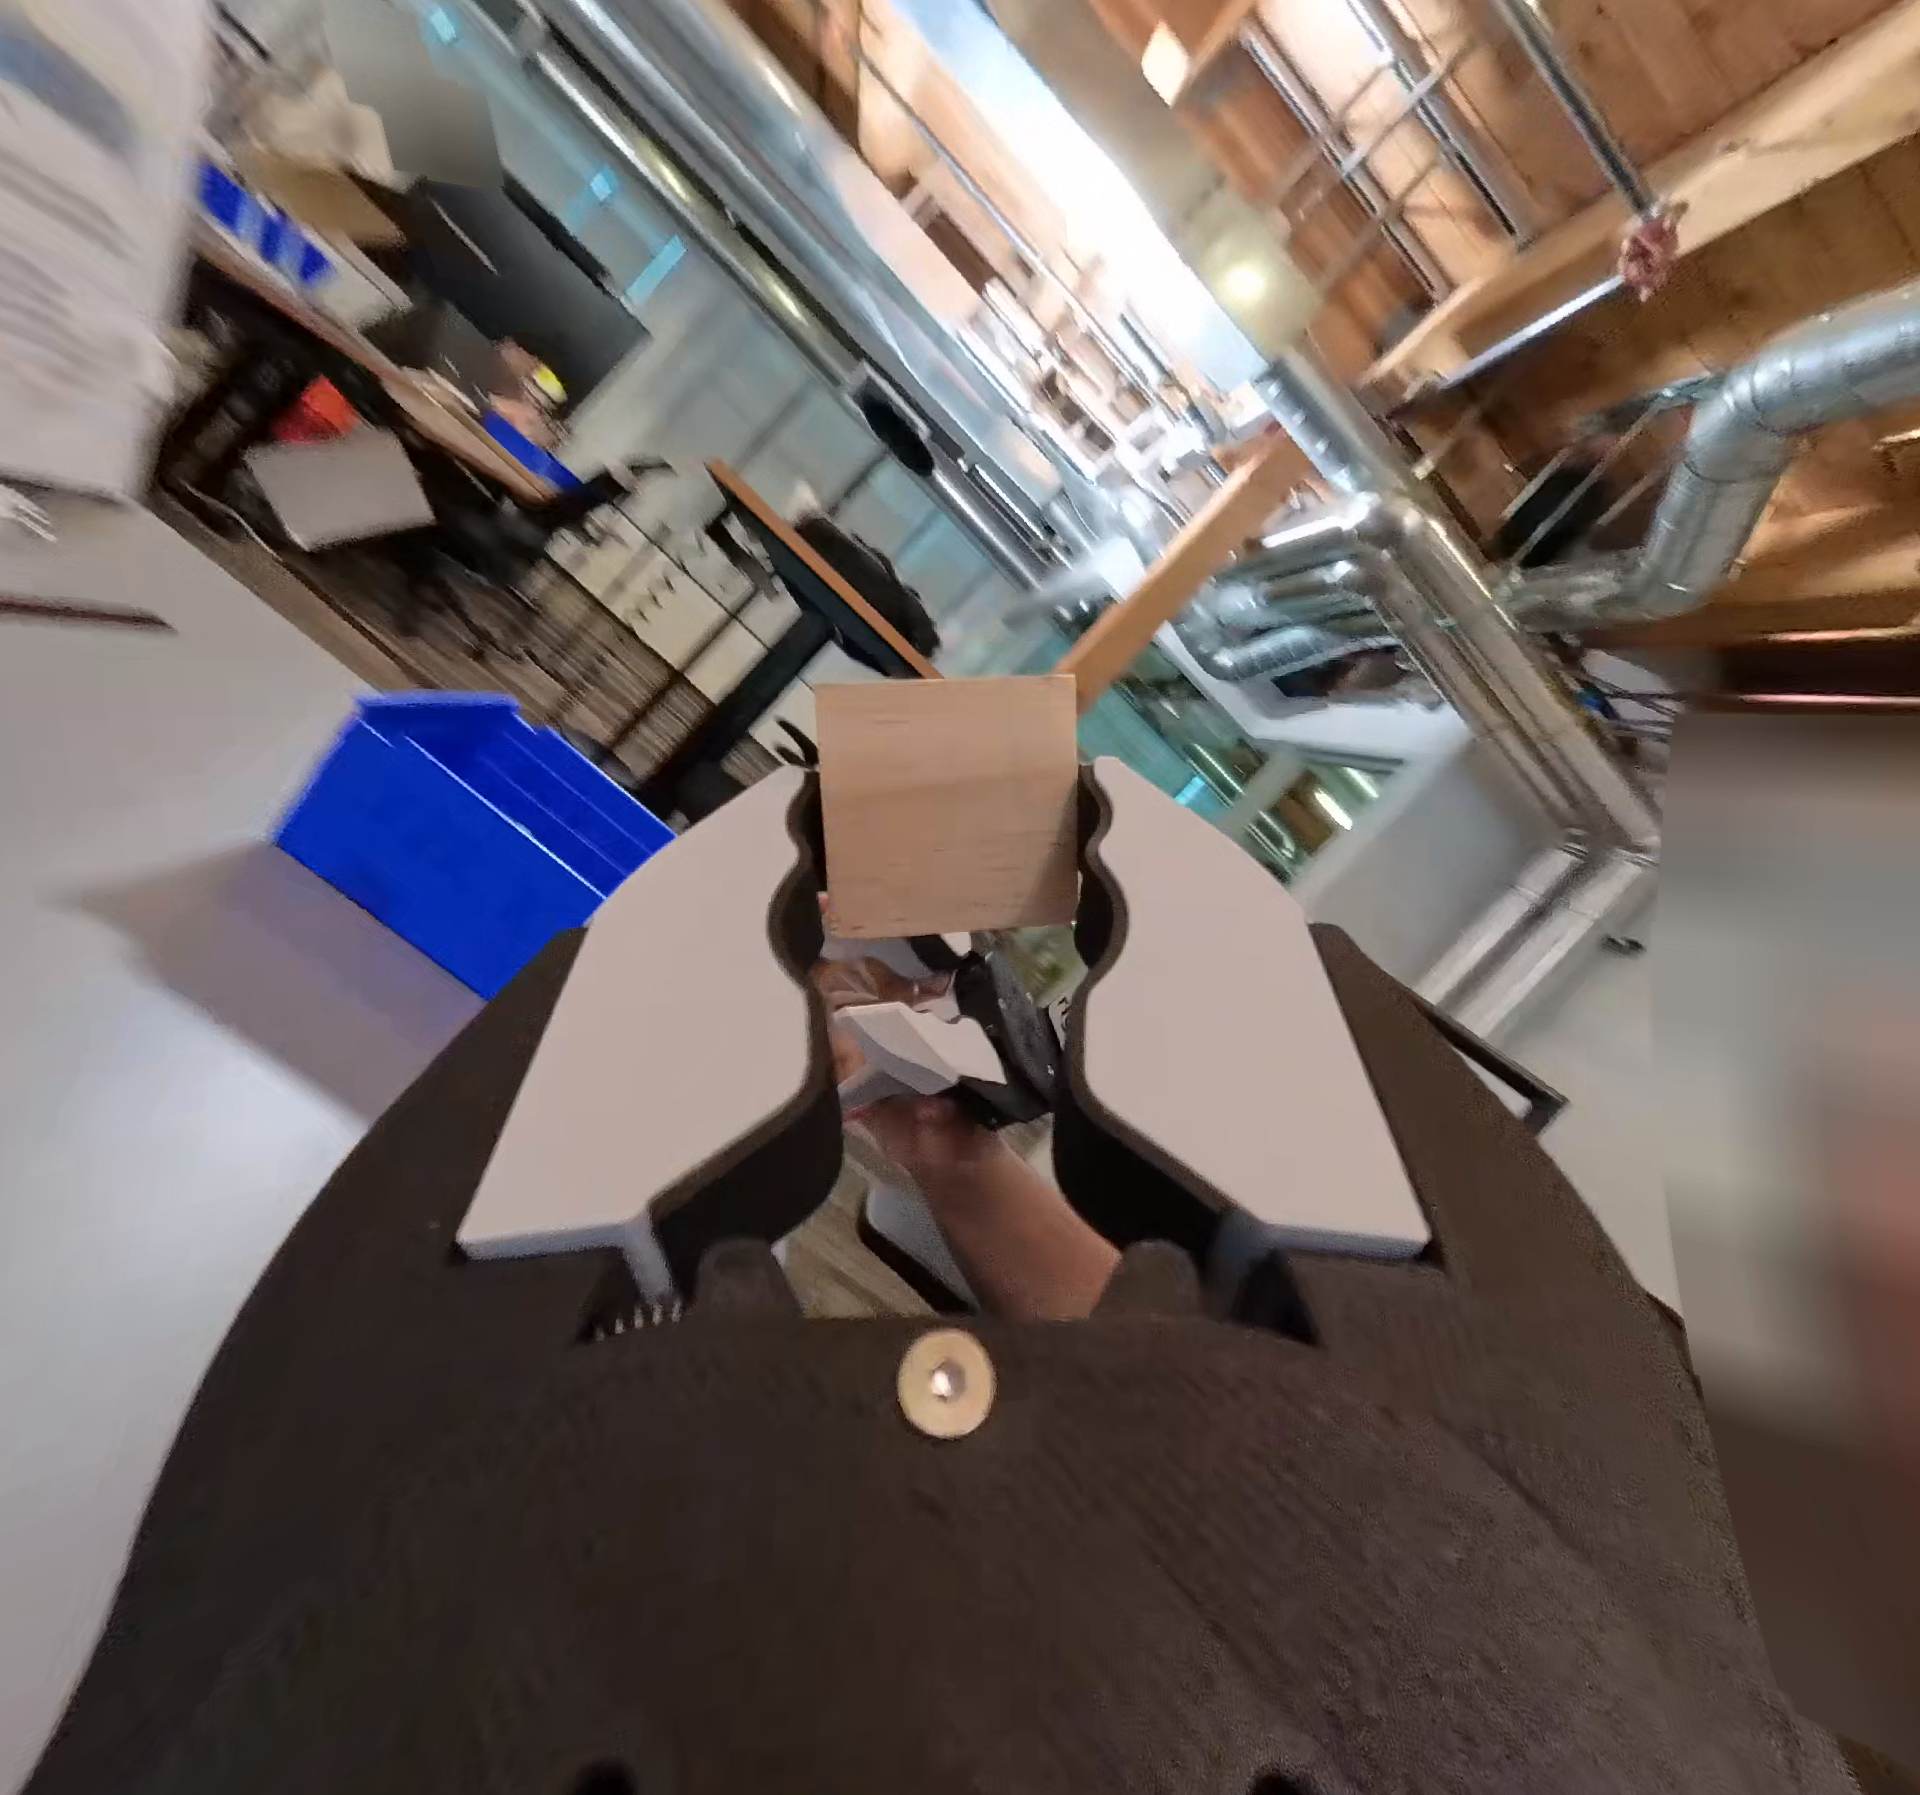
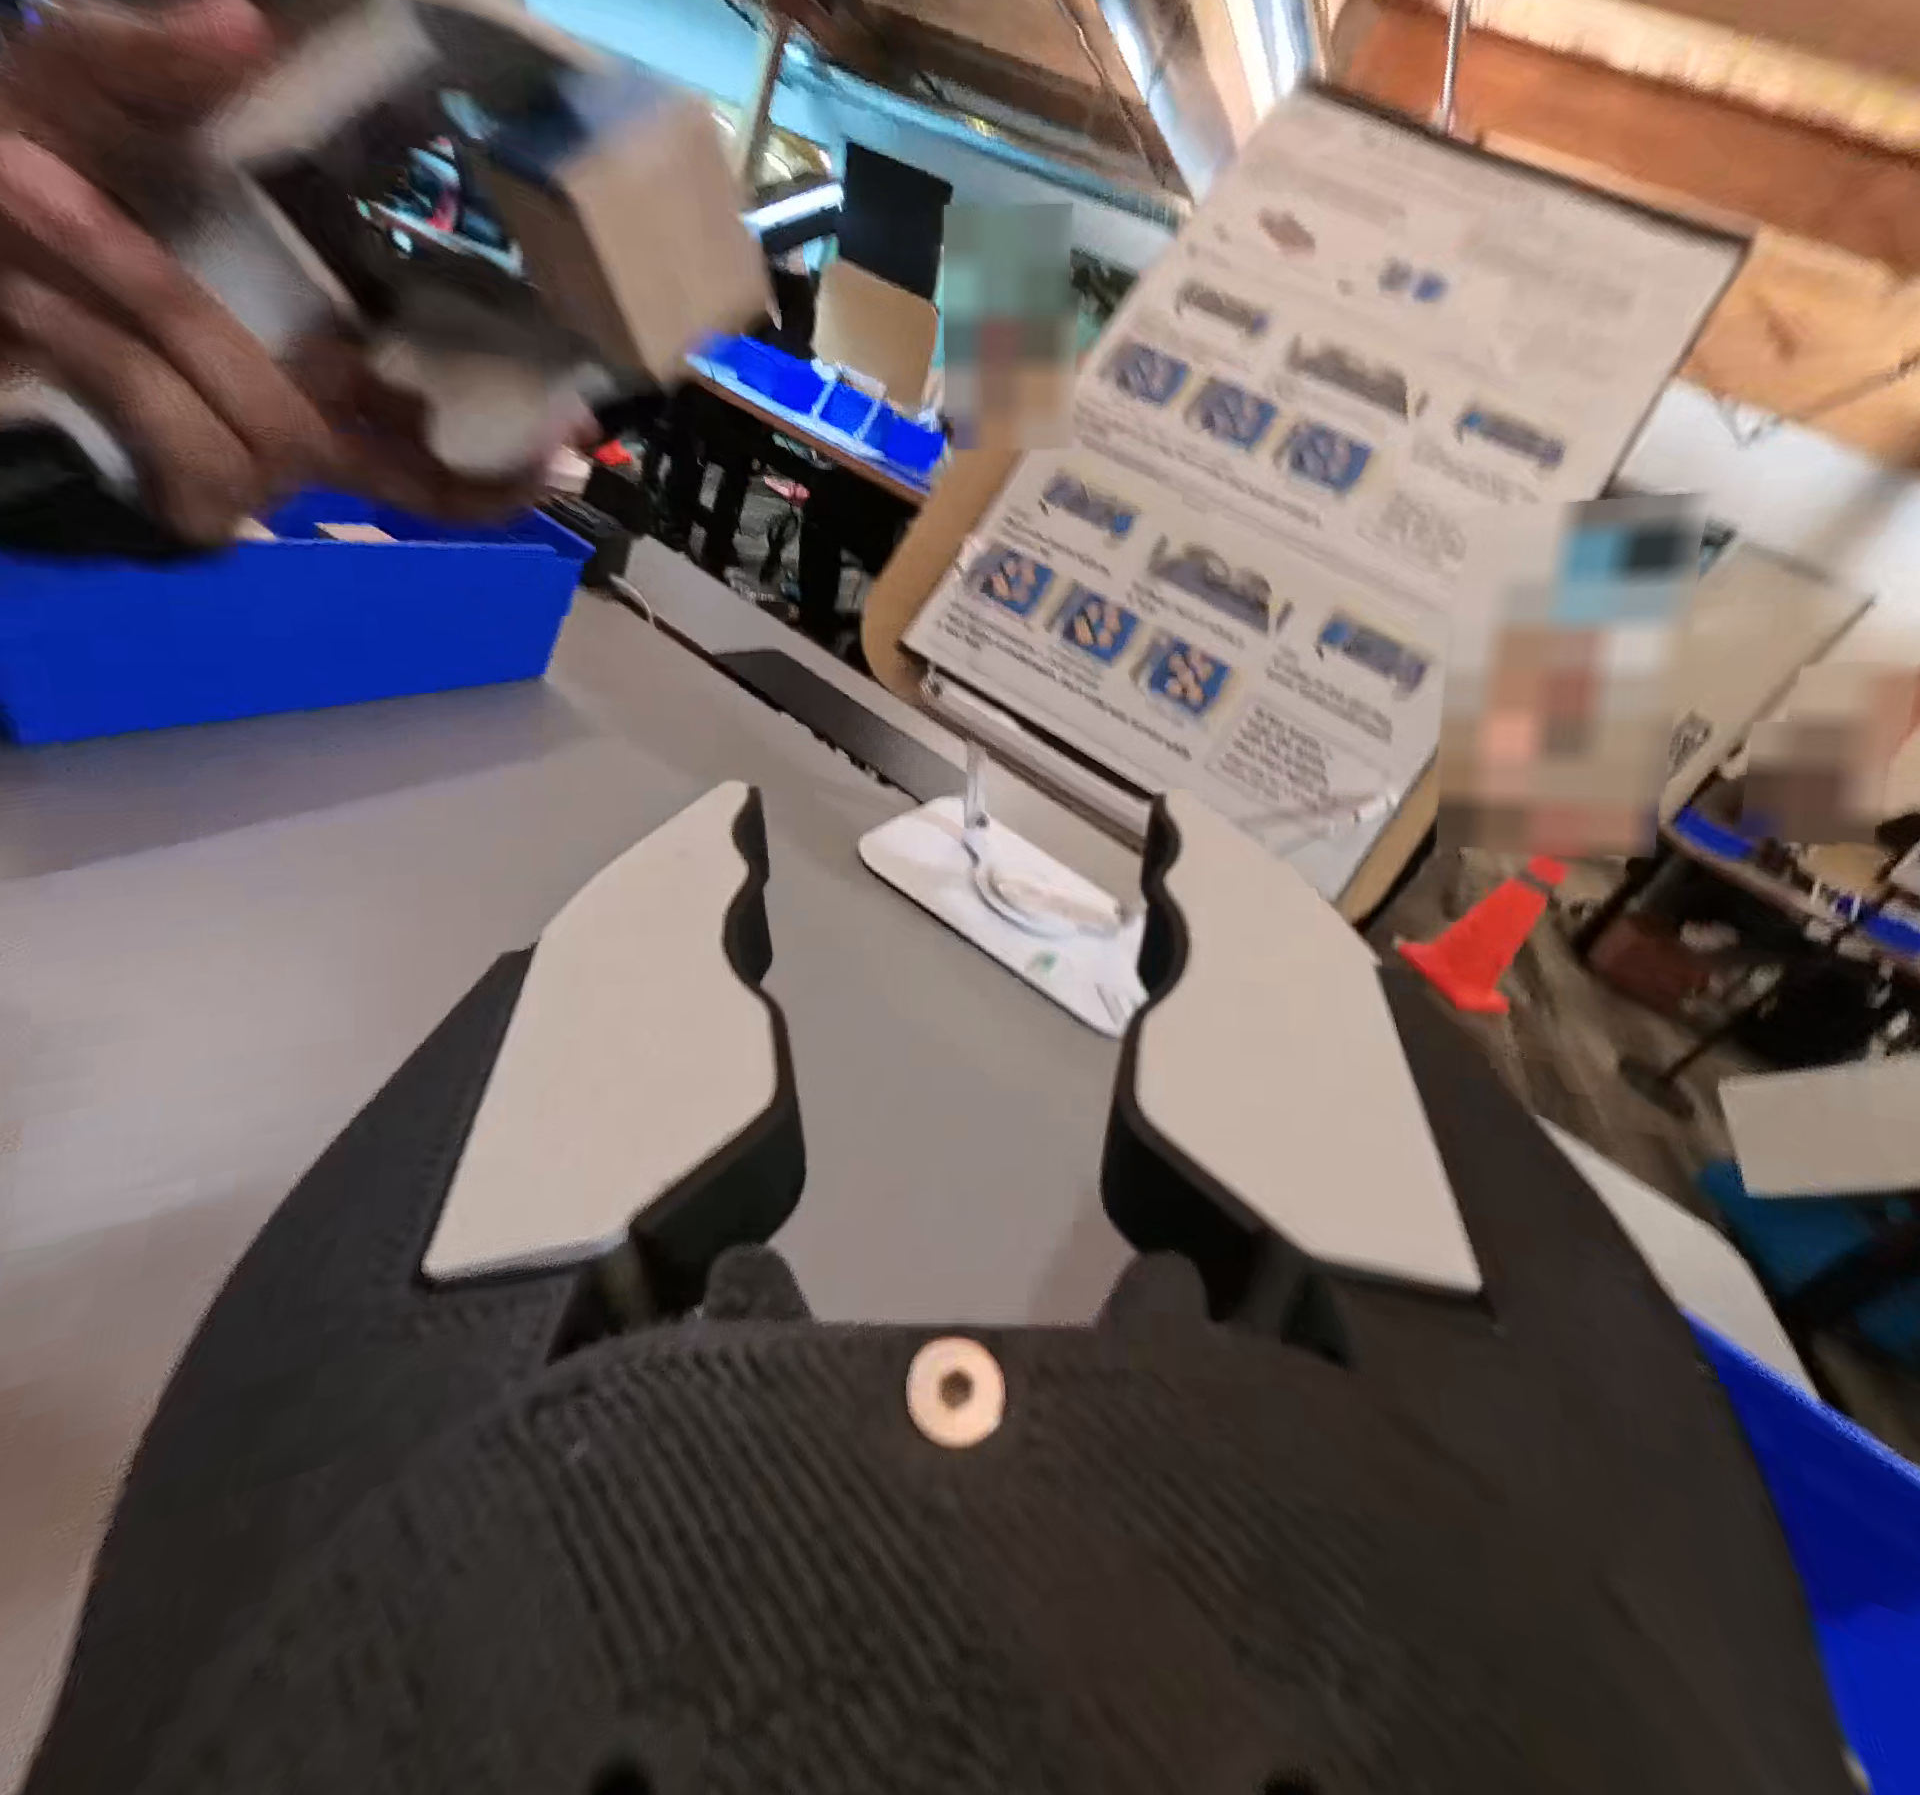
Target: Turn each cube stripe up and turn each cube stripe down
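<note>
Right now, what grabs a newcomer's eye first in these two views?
The wooden cube clamped between the left gripper fingers, lifted against the ceiling ducts. Next, the right gripper, open and empty over the grey table. Then the blue bin at the table's left, and the instruction board standing behind.

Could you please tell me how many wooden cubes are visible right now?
1: the wooden cube is clamped in the left tool, raised off the table. More may lie hidden inside the blue bin.

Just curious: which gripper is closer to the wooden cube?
Left. The left gripper clamps the cube between its fingers, lifted in the air. The right gripper is open and empty, apart from it.
</note>
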Available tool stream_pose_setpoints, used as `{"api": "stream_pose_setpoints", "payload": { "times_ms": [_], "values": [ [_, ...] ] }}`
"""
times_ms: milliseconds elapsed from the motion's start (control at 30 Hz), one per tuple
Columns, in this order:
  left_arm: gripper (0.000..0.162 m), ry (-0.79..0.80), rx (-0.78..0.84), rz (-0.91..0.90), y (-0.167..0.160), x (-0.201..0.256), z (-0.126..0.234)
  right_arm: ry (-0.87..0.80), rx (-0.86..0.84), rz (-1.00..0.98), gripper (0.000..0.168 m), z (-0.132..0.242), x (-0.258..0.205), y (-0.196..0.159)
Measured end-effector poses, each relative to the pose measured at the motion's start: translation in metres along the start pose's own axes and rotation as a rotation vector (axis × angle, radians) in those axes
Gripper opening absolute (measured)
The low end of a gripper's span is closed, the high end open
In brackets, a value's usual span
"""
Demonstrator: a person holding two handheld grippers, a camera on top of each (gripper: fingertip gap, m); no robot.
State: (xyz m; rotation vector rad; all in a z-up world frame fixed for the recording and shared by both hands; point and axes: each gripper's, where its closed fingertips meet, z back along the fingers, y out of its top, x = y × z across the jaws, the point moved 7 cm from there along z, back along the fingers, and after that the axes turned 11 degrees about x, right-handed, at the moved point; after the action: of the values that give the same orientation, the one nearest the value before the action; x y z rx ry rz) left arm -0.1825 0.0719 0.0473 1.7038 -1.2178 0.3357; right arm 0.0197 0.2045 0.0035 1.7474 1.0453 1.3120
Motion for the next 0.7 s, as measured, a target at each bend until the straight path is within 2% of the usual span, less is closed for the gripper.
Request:
{"api": "stream_pose_setpoints", "payload": {
  "times_ms": [100,200,267,367,467,600,667,700],
  "values": [
    [0.047,-0.013,-0.028,0.071,-0.043,-0.021,-0.026,-0.008,0.067,0.006,0.067,0.001,-0.013,0.012],
    [0.046,0.049,0.22,0.068,-0.069,-0.045,-0.031,-0.051,0.079,-0.106,0.07,0.0,-0.017,0.01],
    [0.046,0.068,0.371,0.133,-0.086,-0.057,-0.027,-0.085,0.071,-0.151,0.073,-0.001,-0.02,0.001],
    [0.047,0.0,0.316,0.251,-0.115,-0.064,-0.032,-0.087,0.039,-0.133,0.075,-0.004,-0.028,-0.014],
    [0.047,-0.051,0.243,0.277,-0.134,-0.057,-0.041,-0.086,0.053,-0.072,0.069,-0.003,-0.033,-0.016],
    [0.047,-0.05,0.231,0.279,-0.145,-0.051,-0.045,-0.086,0.075,0.018,0.066,-0.001,-0.034,-0.011],
    [0.047,-0.054,0.236,0.304,-0.148,-0.051,-0.046,-0.082,0.078,0.067,0.06,0.0,-0.036,-0.009],
    [0.047,-0.054,0.24,0.317,-0.149,-0.051,-0.046,-0.067,0.081,0.082,0.052,0.0,-0.038,-0.009]
  ]
}}
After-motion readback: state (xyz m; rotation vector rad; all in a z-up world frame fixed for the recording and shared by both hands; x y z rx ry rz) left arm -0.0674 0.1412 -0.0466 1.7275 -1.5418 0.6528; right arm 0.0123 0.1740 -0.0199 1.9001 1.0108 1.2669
